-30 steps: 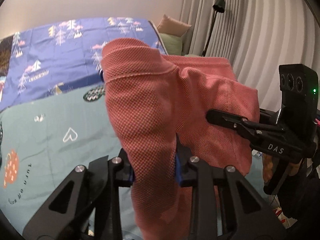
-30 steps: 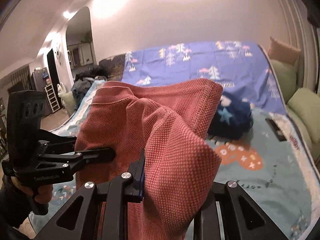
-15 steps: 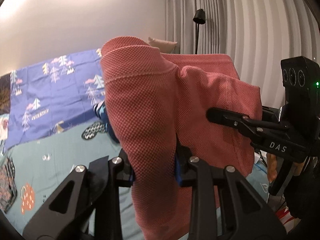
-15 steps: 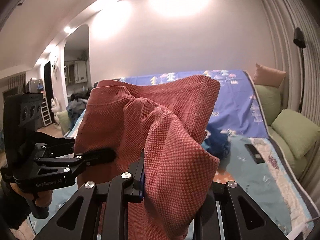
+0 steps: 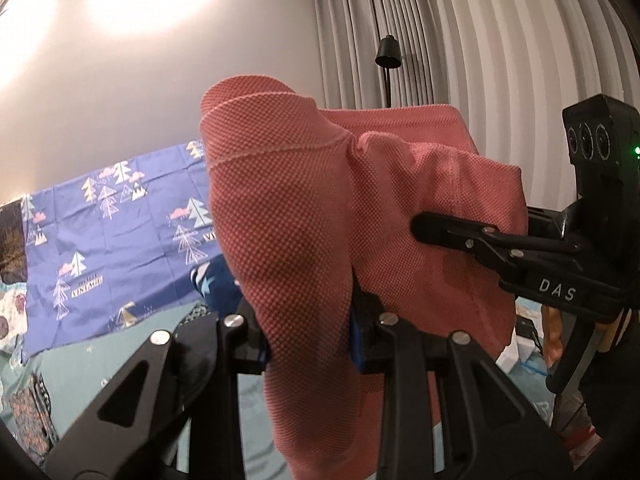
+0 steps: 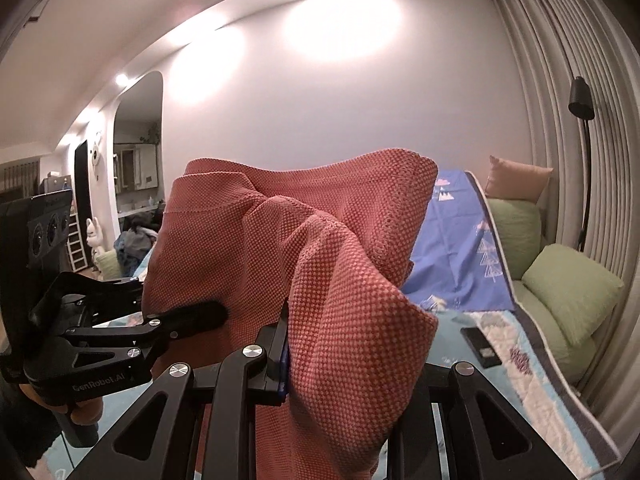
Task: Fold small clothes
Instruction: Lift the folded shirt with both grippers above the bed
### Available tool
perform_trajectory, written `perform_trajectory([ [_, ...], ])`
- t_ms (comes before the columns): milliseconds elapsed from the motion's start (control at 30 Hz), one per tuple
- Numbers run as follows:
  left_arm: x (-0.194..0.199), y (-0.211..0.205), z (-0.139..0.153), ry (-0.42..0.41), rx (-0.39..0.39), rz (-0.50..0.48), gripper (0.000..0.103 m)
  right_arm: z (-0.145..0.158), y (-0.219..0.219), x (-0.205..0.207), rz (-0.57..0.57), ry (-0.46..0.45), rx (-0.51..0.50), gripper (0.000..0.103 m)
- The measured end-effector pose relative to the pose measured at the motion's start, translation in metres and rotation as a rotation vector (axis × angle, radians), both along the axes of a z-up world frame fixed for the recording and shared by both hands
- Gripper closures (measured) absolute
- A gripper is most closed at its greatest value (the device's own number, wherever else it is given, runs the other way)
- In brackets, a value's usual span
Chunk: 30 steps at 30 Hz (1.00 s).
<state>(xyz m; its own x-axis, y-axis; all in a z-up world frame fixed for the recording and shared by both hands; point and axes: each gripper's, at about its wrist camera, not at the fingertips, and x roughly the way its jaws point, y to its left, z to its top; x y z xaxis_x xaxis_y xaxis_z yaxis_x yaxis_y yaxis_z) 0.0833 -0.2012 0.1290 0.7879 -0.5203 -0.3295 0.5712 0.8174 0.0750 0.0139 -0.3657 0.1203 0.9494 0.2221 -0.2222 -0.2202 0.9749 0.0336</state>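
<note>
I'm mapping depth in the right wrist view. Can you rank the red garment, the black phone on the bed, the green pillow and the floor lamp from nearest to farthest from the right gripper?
1. Red garment: clamped in the right gripper.
2. Black phone: on the bed, right.
3. Green pillow: beyond it, right edge.
4. Floor lamp: by the curtain.

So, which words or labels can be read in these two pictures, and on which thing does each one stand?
"DAS": black plastic right gripper, on its side.
"GenRobot.AI": black plastic left gripper, on its body.
"VINTAGE", mirrored: blue tree-printed bed sheet, under a tree.
Pink knitted garment: no text visible.
</note>
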Motion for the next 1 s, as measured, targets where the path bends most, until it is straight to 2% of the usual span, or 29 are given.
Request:
perform_trajectory([
  [300,0.046,-0.025,0.024,-0.062,0.021,0.004,0.071,0.021,-0.019,0.044,-0.025,-0.025,0.04,0.081],
  [533,0.088,-0.041,0.036,-0.106,0.055,0.025,0.071,0.032,-0.035,0.096,-0.051,-0.044,0.075,0.081],
  [800,0.125,-0.043,0.021,-0.093,0.085,0.054,0.071,0.02,-0.038,0.146,-0.071,-0.004,0.074,0.081],
  [1000,0.15,-0.036,0.003,-0.059,0.073,0.058,0.071,0.005,-0.033,0.177,-0.076,0.03,0.071,0.081],
])
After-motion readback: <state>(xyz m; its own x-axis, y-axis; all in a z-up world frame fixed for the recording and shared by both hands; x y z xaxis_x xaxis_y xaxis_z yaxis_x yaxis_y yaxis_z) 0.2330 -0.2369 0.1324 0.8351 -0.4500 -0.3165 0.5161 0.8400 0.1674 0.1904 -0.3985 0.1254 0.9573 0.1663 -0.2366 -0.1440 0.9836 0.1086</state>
